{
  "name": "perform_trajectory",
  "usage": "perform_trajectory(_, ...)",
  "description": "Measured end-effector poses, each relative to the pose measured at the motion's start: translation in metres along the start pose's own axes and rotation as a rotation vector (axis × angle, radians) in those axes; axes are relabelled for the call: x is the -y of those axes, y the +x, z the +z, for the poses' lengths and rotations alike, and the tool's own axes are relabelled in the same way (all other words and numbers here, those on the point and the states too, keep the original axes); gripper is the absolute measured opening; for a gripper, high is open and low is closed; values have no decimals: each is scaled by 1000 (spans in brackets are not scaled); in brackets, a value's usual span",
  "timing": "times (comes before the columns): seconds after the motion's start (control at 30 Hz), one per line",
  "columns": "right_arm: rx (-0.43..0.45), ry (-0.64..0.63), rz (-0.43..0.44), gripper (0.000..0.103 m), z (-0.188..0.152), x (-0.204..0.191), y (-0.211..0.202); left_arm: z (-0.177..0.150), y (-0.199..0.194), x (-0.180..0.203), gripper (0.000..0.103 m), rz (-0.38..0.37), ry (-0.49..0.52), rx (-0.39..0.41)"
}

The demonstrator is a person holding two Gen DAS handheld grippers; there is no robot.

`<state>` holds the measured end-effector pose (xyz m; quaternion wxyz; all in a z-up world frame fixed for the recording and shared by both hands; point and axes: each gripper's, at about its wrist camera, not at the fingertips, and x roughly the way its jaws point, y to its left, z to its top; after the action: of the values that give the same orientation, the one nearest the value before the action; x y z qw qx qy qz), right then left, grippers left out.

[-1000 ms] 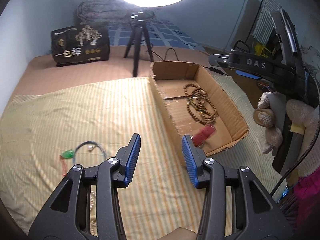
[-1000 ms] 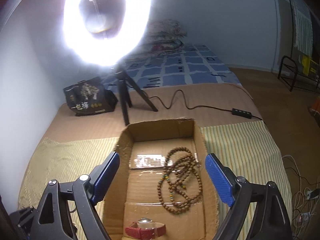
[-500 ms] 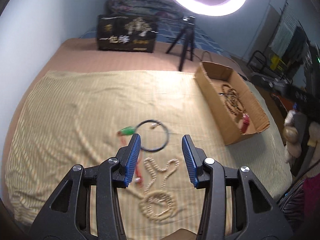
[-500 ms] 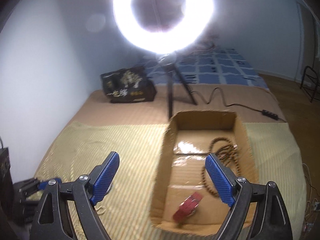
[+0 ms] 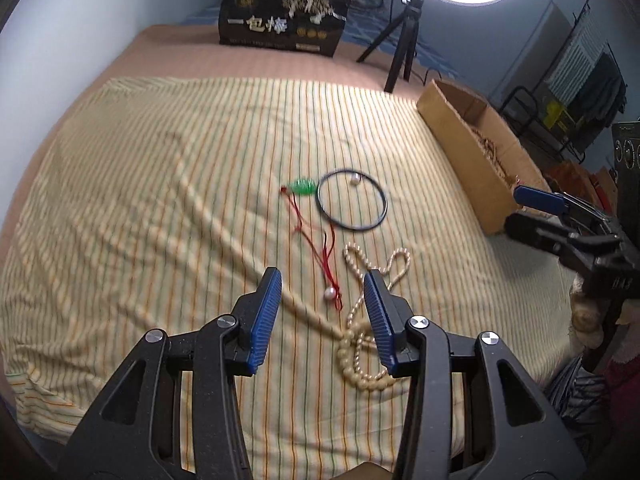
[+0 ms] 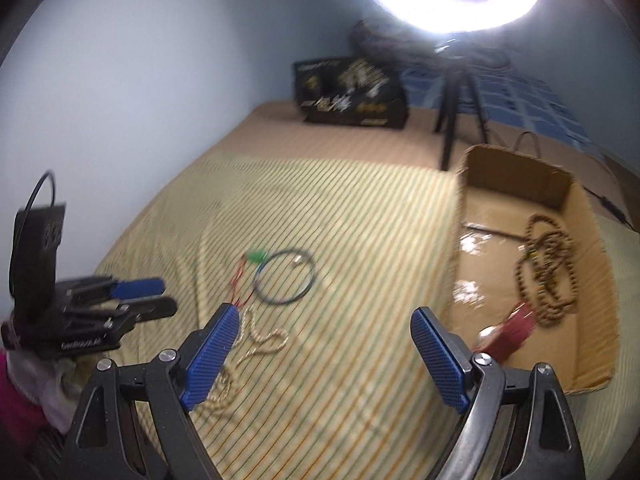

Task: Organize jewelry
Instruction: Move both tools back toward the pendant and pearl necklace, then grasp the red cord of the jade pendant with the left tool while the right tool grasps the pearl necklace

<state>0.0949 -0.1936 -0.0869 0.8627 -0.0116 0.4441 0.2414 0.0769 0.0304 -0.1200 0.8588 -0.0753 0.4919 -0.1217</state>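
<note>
Within the last second the left gripper [image 5: 322,312] has swung away from the box [image 5: 472,148] and now hangs low over the loose jewelry on the bed [image 5: 160,184]; the right gripper [image 6: 324,350] has turned leftward too. I judge a fresh pick is starting, the pearl strand [image 5: 362,344] the likeliest target. Both pairs of jaws stand wide open, holding nothing. The strand lies just ahead of the left jaws, its long axis running away from the camera, looped end far, coiled end under the right finger. Beyond it lie the red cord [image 5: 326,252] with its green pendant [image 5: 301,186] and the black ring [image 5: 352,200]. Brown beads [image 6: 548,272] and a red watch [image 6: 508,332] sit in the box.
</note>
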Motion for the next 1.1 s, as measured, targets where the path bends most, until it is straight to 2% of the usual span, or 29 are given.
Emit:
perform_trajectory(0.1,-41,-27,10,88,-7,-9,14,-4,8,1,43,-14,10,-18)
perform_trajectory(0.2,-84,-61,21,81,-13,-18,29,-6,15,1,36,-21,23,-34)
perform_trajectory(0.5,-176,-133,31,66,-20,-31,66,-8,33,1,32,-35,52,-72)
perform_trajectory(0.57,-186,-143,29,63,-20,-32,72,-8,37,1,31,-42,49,-78)
perform_trajectory(0.9,-199,-186,14,59,-20,-38,91,-7,50,3,26,-28,74,-94)
perform_trajectory(1.1,-192,-219,-6,57,-21,-41,94,-7,59,8,17,-5,103,-100)
